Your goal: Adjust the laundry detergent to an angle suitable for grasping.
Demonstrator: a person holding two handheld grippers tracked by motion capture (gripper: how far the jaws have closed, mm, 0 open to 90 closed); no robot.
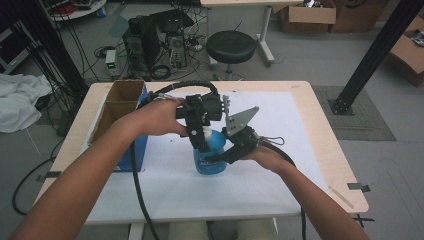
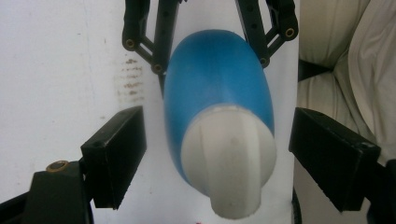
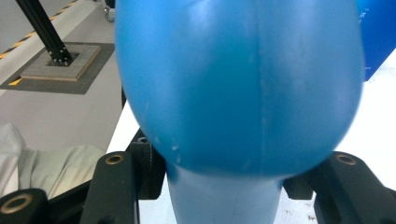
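A blue bottle with a white cap stands upright on the white sheet near the middle of the table. My right gripper comes in from the right and is shut on the bottle's lower body, its jaws pressing both sides. My left gripper points down over the top of the bottle. Its pads stand open on either side of the cap, with a gap on each side. In the left gripper view the right gripper clasps the blue body farther down.
An open cardboard box with a blue side stands on the table's left part, close to my left forearm. Thick cables trail from both grippers. Beyond the far edge are a black stool and computer towers.
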